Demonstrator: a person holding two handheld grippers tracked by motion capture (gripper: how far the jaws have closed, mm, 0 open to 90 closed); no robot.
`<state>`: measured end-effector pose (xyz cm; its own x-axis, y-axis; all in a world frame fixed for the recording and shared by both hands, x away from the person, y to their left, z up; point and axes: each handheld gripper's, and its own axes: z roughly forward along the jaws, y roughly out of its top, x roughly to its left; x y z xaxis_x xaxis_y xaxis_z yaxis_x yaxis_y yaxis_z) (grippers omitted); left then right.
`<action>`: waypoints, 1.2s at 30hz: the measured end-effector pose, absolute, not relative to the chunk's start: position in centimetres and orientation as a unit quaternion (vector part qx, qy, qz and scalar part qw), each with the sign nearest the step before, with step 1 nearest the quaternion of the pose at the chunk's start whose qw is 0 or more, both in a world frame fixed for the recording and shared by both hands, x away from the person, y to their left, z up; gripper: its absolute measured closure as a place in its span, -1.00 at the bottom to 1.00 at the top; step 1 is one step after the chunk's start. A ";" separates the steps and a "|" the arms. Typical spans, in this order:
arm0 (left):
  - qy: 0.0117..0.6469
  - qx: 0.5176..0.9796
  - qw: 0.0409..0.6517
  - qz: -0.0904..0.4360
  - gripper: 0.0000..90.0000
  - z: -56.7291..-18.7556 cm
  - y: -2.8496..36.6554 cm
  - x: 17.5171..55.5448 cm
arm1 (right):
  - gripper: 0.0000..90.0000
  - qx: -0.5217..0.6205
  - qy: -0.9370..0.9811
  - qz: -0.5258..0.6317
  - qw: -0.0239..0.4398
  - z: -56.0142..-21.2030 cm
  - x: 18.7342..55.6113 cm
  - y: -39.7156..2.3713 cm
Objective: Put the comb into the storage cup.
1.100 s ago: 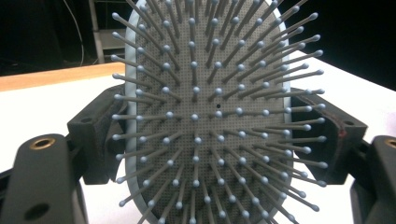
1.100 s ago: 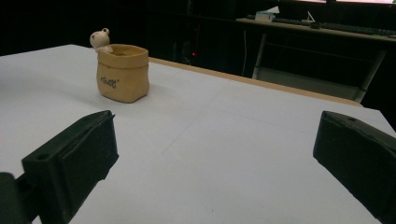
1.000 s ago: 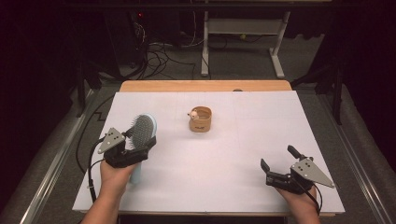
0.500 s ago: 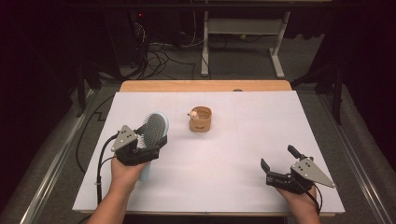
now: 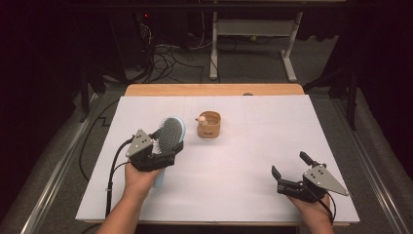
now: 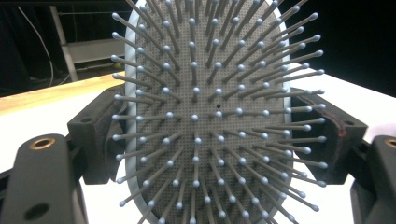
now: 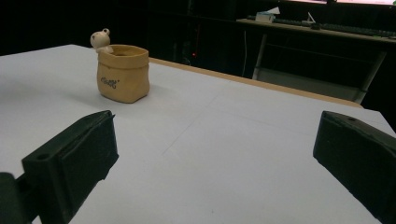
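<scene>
Brush: a pale blue oval paddle hairbrush (image 5: 170, 132) with a grey cushion and ball-tipped grey bristles; I hold it clamped in my left gripper (image 5: 155, 155), lifted off the table, its head pointing up and away from me, bristles turned toward the gripper's camera; in the left gripper view the bristled face (image 6: 212, 112) stands upright between my two black jaws, one jaw pressed to each edge of the head

Brush handle: a pale blue stub shows below my left hand (image 5: 139, 178) in the high view; the rest is hidden by the gripper

Brush position: over the left half of the white sheet, near and to the left of the pot, not touching it

Left gripper: closed on the brush's head, jaws set fairly wide by its breadth; cable (image 5: 113, 178) trailing back along my forearm

Pot: a small tan sack-shaped ceramic pot (image 5: 209, 124) with a little cream figure (image 7: 100, 38) on its rim and dark lettering on its side; standing upright at the middle of the sheet, toward the far side

Right gripper (image 5: 293, 171): resting low at the near right of the sheet, well apart from brush and pot; jaws spread wide with nothing between them; the pot lies ahead of it in the right gripper view

Table: a white sheet (image 5: 263, 146) over a wooden top (image 5: 214, 89); the wood shows as a strip along the far edge
</scene>
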<state>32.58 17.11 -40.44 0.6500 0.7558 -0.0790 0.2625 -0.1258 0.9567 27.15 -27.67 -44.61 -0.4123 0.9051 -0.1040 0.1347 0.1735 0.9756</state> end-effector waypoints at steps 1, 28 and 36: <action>0.354 0.718 0.557 0.222 -0.54 -40.4 17.0 32.6 | -0.99 0.390 0.667 0.511 0.377 -44.6 27.1 -27.7; 0.321 0.726 0.569 0.214 -0.54 -40.1 13.5 33.2 | -0.99 0.393 0.670 0.508 0.372 -44.9 27.4 -27.4; 0.308 0.727 0.575 0.211 -0.54 -39.9 12.2 33.4 | -0.99 0.393 0.671 0.507 0.371 -45.0 27.4 -27.3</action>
<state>33.36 12.19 -39.90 0.7207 0.6916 -0.0470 0.2050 -0.1478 0.9676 27.37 -27.32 -44.96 -0.4164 0.9038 -0.0988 0.1520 0.1763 0.9725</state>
